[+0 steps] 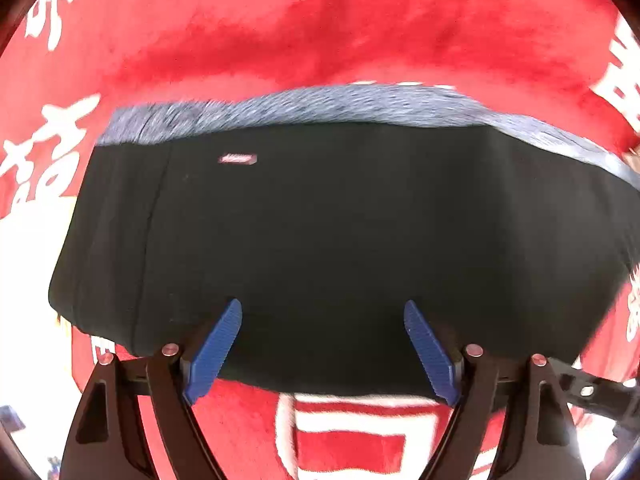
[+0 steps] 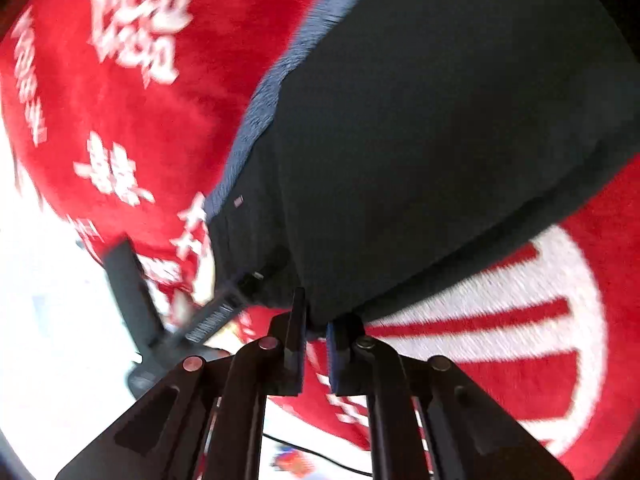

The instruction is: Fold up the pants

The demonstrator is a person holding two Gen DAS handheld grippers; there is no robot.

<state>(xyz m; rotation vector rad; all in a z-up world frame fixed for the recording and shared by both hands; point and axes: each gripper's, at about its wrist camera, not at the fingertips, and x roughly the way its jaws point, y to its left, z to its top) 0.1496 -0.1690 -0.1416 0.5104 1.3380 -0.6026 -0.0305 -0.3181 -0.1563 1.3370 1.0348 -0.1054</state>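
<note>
Item: black pants (image 1: 340,240), folded into a thick wad with a blue-grey fleecy lining showing along the far edge, lying on a red plush blanket (image 1: 280,32) with white characters.

Right gripper (image 2: 316,320): jaws closed, pinching the near edge of the pants.

Left gripper (image 1: 323,312): jaws wide apart, poised straight above the pants' near edge, holding nothing.

Step, as judged: pinch both near corners evenly, lift together, keep layers aligned.

Around the pants: dark stand (image 2: 132,292) beyond the blanket's edge; nothing obstructs. No earlier fold can be confirmed.
</note>
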